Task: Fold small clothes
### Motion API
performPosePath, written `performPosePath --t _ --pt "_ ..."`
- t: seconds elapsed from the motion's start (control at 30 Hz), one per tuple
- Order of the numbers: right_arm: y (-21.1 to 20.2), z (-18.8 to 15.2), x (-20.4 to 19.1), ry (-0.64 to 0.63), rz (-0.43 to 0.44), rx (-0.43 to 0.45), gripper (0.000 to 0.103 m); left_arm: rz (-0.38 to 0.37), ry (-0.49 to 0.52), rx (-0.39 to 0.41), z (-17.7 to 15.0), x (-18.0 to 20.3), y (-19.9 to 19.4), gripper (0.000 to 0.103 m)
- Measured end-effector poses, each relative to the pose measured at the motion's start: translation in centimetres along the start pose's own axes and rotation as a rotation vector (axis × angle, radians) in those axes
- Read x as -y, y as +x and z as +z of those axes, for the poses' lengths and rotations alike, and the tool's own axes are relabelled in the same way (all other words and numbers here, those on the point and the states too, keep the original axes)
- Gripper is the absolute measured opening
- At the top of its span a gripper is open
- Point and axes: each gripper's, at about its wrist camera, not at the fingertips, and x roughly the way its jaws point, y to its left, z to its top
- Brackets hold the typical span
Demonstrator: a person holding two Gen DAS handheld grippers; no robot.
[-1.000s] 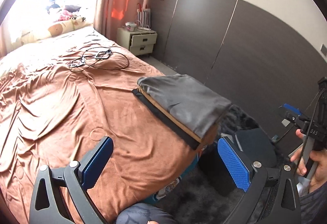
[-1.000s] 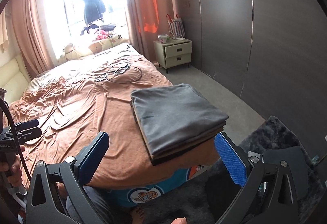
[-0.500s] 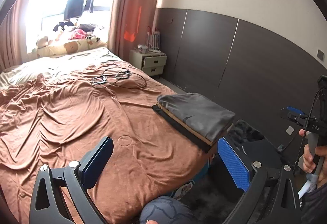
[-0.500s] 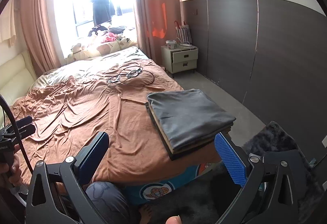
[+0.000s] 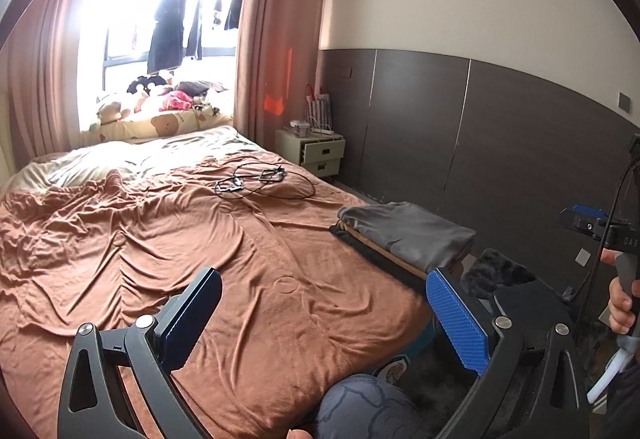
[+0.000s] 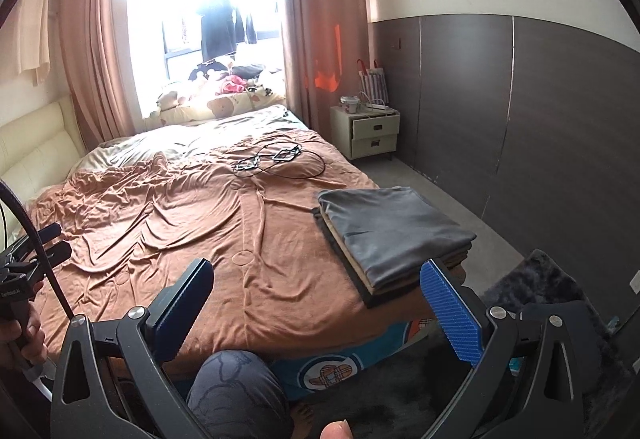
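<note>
Both tools, left tool and right tool, hang spread wide with nothing in them, held up above the bed's near edge. Your folded stack sits at the near right corner, grey piece on top. Looks basically done, so if you tidy it, press the edges square instead of pinching and dragging layers.

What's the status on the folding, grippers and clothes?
Left gripper open, empty. Right gripper open, empty. Folded stack at bed corner, grey on top. Cables lie further up, apart.
</note>
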Motion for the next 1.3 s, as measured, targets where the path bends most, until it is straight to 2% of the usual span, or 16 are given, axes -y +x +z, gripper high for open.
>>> performPosePath --t 0.5,0.77,0.93,1.3 --pt "2.0 -5.4 -4.4 0.001 0.062 0.025 0.103 0.141 -0.008 0.075 -4.8 -4.6 -7.3 0.103" --pt "2.4 -9.0 -6.5 -0.014 0.074 0.007 0.103 0.178 -0.052 0.100 -8.5 -6.2 -9.2 0.103" --pt "2.0 -10.3 -6.9 -0.009 0.062 0.007 0.103 0.241 -0.039 0.115 -10.7 -6.1 -10.3 0.103" --pt "0.6 -13.1 -7.8 0.016 0.081 0.000 0.103 0.247 -0.070 0.126 -14.5 -6.0 -11.7 0.103"
